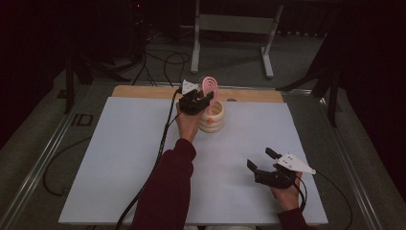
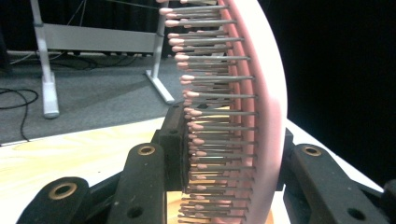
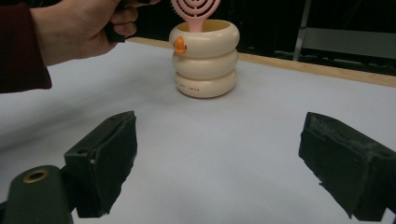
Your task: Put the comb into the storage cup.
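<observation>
A pink hairbrush (image 1: 209, 86) stands upright with its handle down in a cream ringed cup (image 1: 212, 117) near the table's far edge. My left gripper (image 1: 207, 98) is shut on the brush's head. In the left gripper view the bristled head (image 2: 261, 93) sits between the two black jaws, which press on it from either side. In the right gripper view the brush (image 3: 194, 11) and the cup (image 3: 205, 60), which bears a small orange duck, lie ahead. My right gripper (image 1: 261, 158) hovers open over the table's front right, nothing between its fingers (image 3: 100, 154).
A white mat (image 1: 119, 158) covers the table, with a wooden strip (image 1: 143, 92) along the far edge. The left hand (image 3: 74, 28) and a dark red sleeve (image 1: 167, 191) reach across the middle. A grey metal stand (image 1: 230, 24) and cables lie on the floor beyond.
</observation>
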Available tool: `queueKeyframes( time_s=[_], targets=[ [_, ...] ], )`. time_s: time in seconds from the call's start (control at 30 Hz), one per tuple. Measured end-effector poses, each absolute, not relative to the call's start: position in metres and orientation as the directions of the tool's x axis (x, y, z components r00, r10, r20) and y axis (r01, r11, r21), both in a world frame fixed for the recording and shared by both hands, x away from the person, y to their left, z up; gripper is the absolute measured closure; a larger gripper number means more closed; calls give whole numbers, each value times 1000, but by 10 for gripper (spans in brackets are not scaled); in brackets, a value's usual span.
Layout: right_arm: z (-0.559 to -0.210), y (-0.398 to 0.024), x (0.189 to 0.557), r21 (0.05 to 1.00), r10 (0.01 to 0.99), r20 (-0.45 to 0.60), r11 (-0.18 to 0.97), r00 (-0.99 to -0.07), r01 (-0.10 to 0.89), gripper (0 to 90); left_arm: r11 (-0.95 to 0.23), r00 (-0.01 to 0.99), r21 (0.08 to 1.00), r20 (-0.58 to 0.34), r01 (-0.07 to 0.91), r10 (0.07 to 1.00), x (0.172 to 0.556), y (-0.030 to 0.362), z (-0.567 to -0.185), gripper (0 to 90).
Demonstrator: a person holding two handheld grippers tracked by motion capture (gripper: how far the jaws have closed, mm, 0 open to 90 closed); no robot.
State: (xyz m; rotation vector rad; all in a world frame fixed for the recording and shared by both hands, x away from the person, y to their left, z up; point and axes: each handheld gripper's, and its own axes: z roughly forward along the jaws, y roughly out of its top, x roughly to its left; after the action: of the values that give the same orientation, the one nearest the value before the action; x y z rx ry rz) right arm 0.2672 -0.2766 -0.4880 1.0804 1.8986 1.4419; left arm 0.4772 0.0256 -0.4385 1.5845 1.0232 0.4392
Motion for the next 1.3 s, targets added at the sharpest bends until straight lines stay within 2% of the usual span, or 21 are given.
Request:
queueKeyframes(
  time_s=[0.97,1.3],
  targets=[
    [-488,-275,267,951,835,62,117,-547,287,115,-26,545,905,-232,424,806,481,31,-443,587],
    [-489,-275,267,950,834,59,122,-549,287,115,-52,547,898,-219,438,808,483,34,-446,548]
  ],
)
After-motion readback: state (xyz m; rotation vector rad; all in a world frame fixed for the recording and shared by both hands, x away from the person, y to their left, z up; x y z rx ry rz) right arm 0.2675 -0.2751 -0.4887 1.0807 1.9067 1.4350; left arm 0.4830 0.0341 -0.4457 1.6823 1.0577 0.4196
